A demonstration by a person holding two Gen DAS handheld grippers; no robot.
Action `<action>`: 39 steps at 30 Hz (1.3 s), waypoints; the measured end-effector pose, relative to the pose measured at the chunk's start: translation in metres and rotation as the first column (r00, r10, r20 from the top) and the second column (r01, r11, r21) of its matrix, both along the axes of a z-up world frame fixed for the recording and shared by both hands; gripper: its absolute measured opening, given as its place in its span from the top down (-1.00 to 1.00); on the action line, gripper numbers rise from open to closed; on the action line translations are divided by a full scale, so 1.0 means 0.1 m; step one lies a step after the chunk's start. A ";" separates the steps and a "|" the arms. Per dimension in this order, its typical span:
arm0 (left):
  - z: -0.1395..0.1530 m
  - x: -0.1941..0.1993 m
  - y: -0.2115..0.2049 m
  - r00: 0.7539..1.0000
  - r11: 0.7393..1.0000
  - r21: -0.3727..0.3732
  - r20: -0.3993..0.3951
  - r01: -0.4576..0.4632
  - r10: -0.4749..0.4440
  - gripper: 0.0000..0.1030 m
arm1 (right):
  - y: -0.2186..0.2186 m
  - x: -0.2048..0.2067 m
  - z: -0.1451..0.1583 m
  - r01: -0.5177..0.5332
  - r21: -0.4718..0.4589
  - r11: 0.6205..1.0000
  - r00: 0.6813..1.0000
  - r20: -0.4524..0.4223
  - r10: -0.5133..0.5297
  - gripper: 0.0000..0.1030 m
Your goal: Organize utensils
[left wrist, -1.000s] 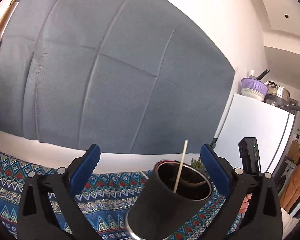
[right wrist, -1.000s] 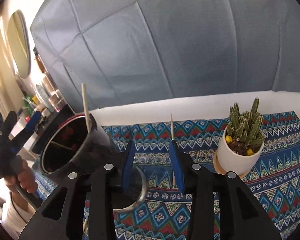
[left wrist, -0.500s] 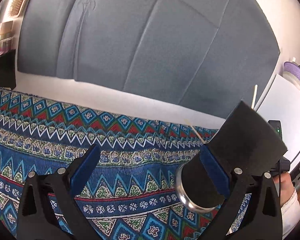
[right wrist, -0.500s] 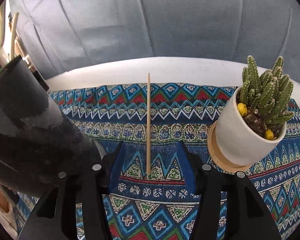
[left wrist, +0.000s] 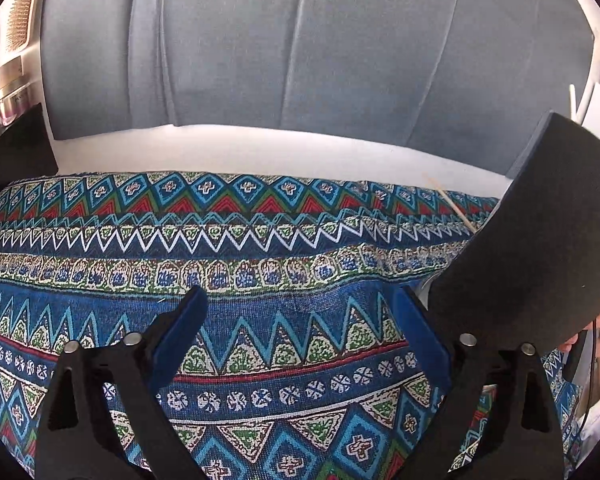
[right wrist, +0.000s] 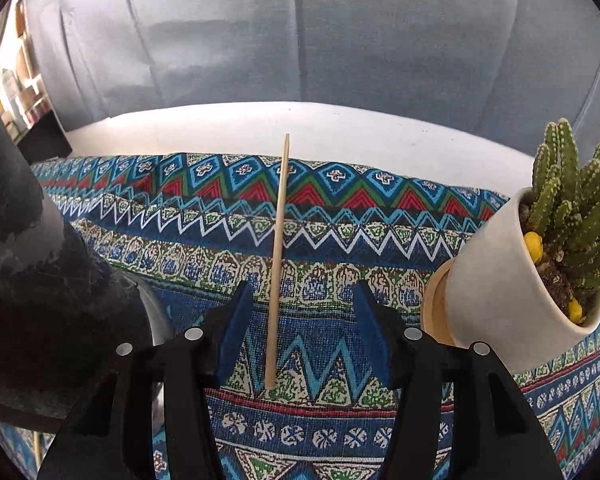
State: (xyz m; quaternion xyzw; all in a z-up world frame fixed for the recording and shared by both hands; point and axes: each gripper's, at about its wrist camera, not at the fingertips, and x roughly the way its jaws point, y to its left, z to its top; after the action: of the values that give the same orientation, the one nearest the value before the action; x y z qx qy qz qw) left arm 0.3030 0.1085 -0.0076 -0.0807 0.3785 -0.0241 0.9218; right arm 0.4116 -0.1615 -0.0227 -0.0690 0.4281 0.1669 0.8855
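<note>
A grey backdrop (left wrist: pixel 300 60) fills the top of both views, with a white strip of table (left wrist: pixel 260 152) under it. A patterned cloth (left wrist: pixel 240 248) covers the rest of the table; its far edge stops short of the backdrop.

One black cup (left wrist: pixel 540 248) appears in both views: at the right edge of the left view, tilted, and at the left edge of the right view (right wrist: pixel 32 300), where a metal rim shows at its base. A thin stick tip pokes up behind the cup in the left view.

Only the right view shows the single cactus (right wrist: pixel 572 204) in a white pot (right wrist: pixel 500 296) on a wooden saucer, close to that gripper's right finger. Only the left view shows bottles (left wrist: pixel 8 88) on a shelf at far left.

Both grippers are wide open. The left gripper (left wrist: pixel 300 332) has only bare cloth between its blue pads, and free cloth runs on to its left. The right gripper (right wrist: pixel 300 328) straddles one skewer (right wrist: pixel 278 260) that lies flat on the cloth, pointing away, its near end between the fingers and touching neither. In the left view the same skewer (left wrist: pixel 450 204) shows partly beside the cup. The right gripper sits between cup and pot.
</note>
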 end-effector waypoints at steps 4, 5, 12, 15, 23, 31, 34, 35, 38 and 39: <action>-0.12 0.10 0.06 0.997 1.000 -0.007 -0.077 -0.026 0.026 -0.29 | -0.03 0.00 0.01 0.028 0.012 1.000 1.000 0.004 -0.028 0.47; -0.12 0.10 0.07 0.996 1.000 0.003 -0.082 -0.031 0.031 -0.11 | -0.04 0.00 0.01 0.032 0.010 0.999 0.999 0.006 -0.032 0.63; -0.13 0.11 0.07 0.996 1.000 0.021 -0.092 -0.015 0.016 0.67 | -0.13 -0.02 0.03 0.043 0.037 0.998 0.999 -0.009 -0.043 0.91; -0.14 0.10 0.08 0.996 1.000 0.020 -0.091 0.001 0.001 0.89 | -0.29 -0.05 0.09 0.058 0.117 0.991 0.998 -0.045 -0.053 0.91; 0.25 -0.15 -0.09 0.998 0.994 0.091 0.020 0.057 -0.059 0.90 | -0.51 -0.31 0.67 0.045 0.219 0.975 0.997 0.058 -0.059 0.91; 0.72 -0.34 -0.23 0.988 0.992 0.080 0.112 0.101 -0.109 0.90 | -0.58 -0.71 1.41 -0.051 0.354 0.934 0.977 0.210 -0.027 0.91; 0.87 -0.35 -0.25 0.986 0.992 0.084 0.132 0.096 -0.106 0.90 | -0.42 -0.84 1.58 -0.132 0.405 0.904 0.963 0.269 0.020 0.91; 0.93 -0.36 -0.26 0.985 0.992 0.085 0.142 0.091 -0.102 0.90 | -0.35 -0.86 1.62 -0.156 0.419 0.895 0.959 0.282 0.035 0.91; 1.07 -0.37 -0.27 0.982 0.994 0.067 0.164 0.087 -0.097 0.90 | -0.11 -0.91 1.67 -0.208 0.449 0.869 0.950 0.304 0.070 0.91; 1.11 -0.37 -0.28 0.981 0.994 0.059 0.169 0.089 -0.098 0.90 | -0.04 -0.90 1.66 -0.215 0.464 0.859 0.950 0.303 0.074 0.91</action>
State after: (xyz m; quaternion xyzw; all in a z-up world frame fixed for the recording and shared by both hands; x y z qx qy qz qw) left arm 0.2655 0.0800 0.1037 -0.0368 0.3014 -0.0646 0.9506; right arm 0.3218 -0.1652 0.1430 0.1037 0.2382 0.3256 0.9091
